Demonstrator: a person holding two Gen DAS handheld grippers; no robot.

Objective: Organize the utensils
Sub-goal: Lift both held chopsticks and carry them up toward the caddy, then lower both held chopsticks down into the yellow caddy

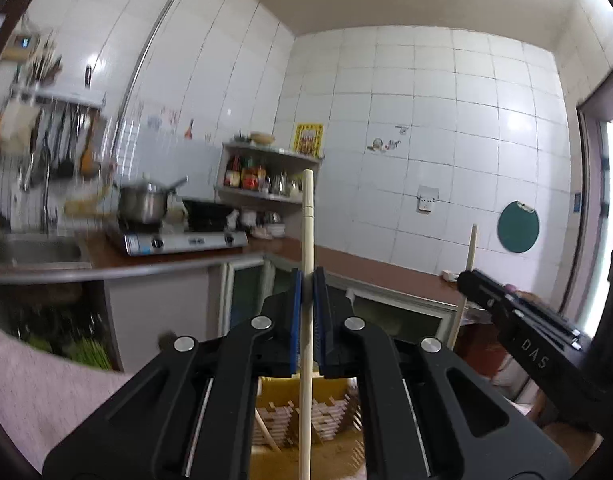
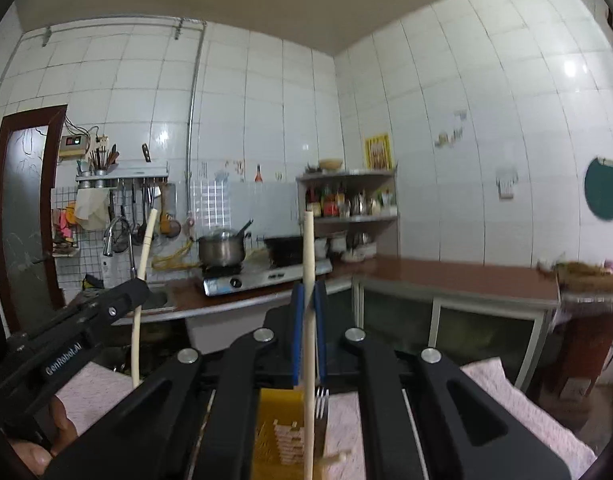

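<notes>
My left gripper (image 1: pixel 307 280) is shut on a cream chopstick (image 1: pixel 307 208) that stands upright between its blue pads. My right gripper (image 2: pixel 309 292) is shut on a second cream chopstick (image 2: pixel 309 240), also upright. Each view shows the other tool: the right gripper (image 1: pixel 465 279) at the right edge with its chopstick (image 1: pixel 471 248), and the left gripper (image 2: pixel 140 283) at the lower left with its chopstick (image 2: pixel 146 240). Both are held high above a yellow utensil basket (image 2: pixel 272 400) with a wooden slatted insert. A metal fork (image 2: pixel 321 400) stands in the basket.
A pink cloth (image 2: pixel 506 392) covers the surface under the basket. Beyond it are the brown counter (image 2: pixel 446 272), a gas stove (image 2: pixel 262 276) with a steel pot (image 2: pixel 220 248), a sink (image 1: pixel 34 250), a corner shelf of bottles (image 2: pixel 346 200) and hanging ladles (image 2: pixel 134 216).
</notes>
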